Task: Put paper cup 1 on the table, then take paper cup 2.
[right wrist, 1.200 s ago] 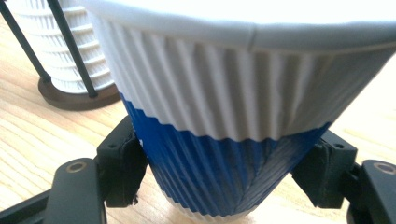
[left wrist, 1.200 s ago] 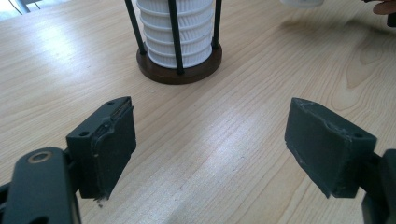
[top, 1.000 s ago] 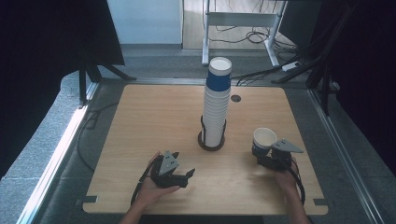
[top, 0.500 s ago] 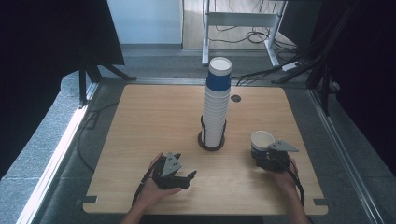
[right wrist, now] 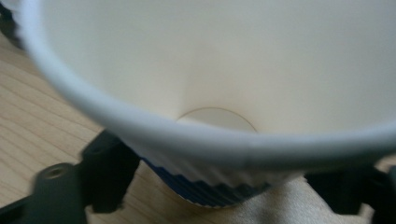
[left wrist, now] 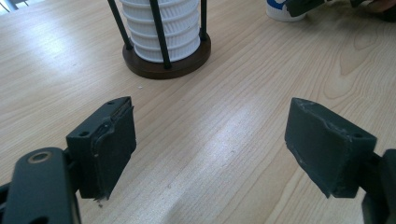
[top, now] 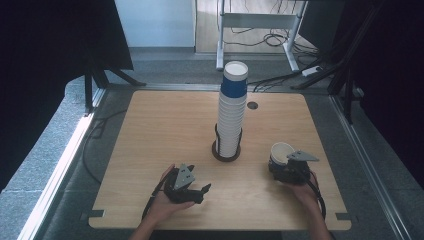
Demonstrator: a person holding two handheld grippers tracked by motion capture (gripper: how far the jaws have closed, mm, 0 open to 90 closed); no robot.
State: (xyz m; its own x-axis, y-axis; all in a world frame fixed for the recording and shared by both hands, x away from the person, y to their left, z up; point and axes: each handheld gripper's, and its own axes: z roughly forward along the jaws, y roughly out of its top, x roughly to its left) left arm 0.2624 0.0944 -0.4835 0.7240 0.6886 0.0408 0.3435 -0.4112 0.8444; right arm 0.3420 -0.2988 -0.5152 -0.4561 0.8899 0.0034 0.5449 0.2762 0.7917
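1. the right tool (top: 283, 165) sat at the near right of the wooden tabletop (top: 165, 130), held from behind by the person's right hand (top: 306, 191).
2. its jaws were closed around a single paper cup (top: 281, 153), white inside with a blue ribbed sleeve; in the right gripper view the cup (right wrist: 205, 93) sat upright between the two black jaws, its open mouth facing the camera and its round bottom visible.
3. in the left gripper view the cup's base (left wrist: 282, 9) rested on the tabletop at the far right, with a jaw of the right tool against it.
4. the left tool (top: 195, 190) lay near the front edge, left of centre, cradled in the person's left hand (top: 165, 205).
5. its jaws stood wide apart with nothing between them, only bare wood showing in the gap in the left gripper view (left wrist: 210, 149).
6. a tall stack of cups (top: 232, 112), white with a blue one near the top, stood at the middle of the tabletop in a round dark holder (top: 220, 154) with thin upright rods.
7. the stack stood between the two tools and farther back, apart from both.
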